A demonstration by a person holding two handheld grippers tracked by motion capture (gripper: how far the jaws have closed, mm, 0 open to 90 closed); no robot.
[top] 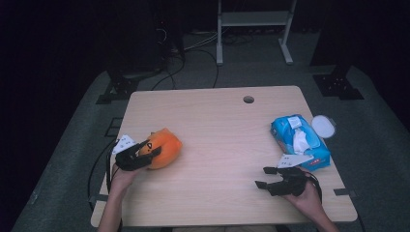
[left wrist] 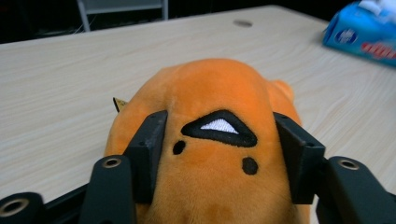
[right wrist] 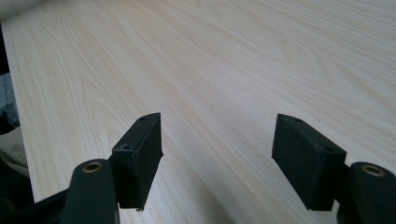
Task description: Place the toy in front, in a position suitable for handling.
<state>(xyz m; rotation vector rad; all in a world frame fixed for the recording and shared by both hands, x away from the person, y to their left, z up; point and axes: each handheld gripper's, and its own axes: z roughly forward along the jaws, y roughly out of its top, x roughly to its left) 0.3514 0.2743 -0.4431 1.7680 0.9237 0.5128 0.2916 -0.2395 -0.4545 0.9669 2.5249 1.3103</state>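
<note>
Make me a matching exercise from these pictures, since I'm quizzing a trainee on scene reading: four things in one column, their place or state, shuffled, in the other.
Column one:
1. orange plush toy
2. blue wipes pack
3. right claw
4. round hole

Column two:
A. in the tabletop near the far edge
B. open over bare wood
C. pinched on both sides by the left claw
D. lying at the table's right edge, white tissue sticking out of its top

Pairs: 1-C, 2-D, 3-B, 4-A
</note>
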